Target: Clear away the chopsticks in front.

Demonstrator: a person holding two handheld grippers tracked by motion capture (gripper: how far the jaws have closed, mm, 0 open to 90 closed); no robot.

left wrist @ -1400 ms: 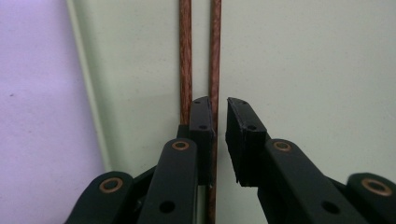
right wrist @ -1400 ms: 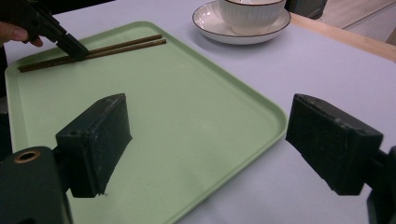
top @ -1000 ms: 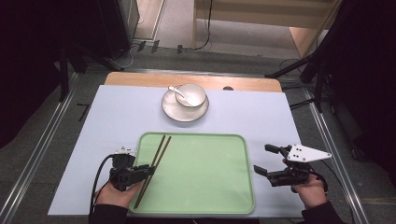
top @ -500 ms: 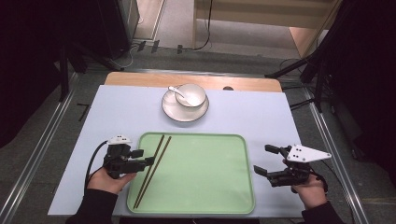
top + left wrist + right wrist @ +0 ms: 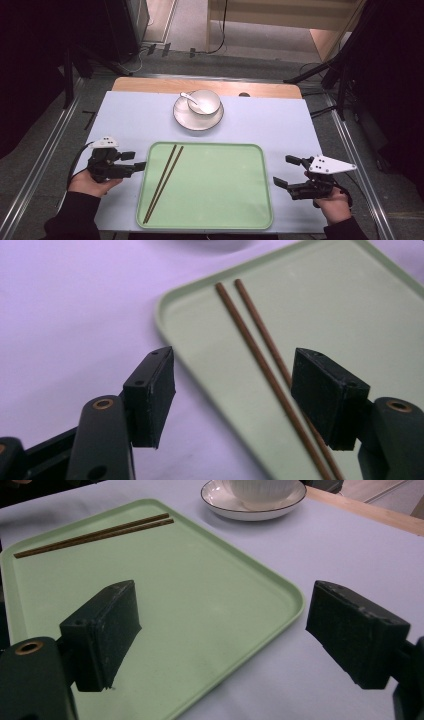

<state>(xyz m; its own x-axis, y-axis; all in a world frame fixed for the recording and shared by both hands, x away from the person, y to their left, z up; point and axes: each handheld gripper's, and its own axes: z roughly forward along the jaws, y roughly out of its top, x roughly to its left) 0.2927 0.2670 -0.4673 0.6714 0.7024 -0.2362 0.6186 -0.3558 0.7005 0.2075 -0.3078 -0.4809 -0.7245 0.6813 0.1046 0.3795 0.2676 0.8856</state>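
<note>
Green tray (image 5: 225, 190) holds 2 thin brown chopsticks (image 5: 164, 181).

The tray (image 5: 220, 200) occupies the lower centre of the frame, with the chopsticks (image 5: 164, 182) lying in its left part. The saucer (image 5: 192, 120) sits above the tray at upper centre, carrying the bowl (image 5: 204, 101) and spoon (image 5: 189, 97).
</note>
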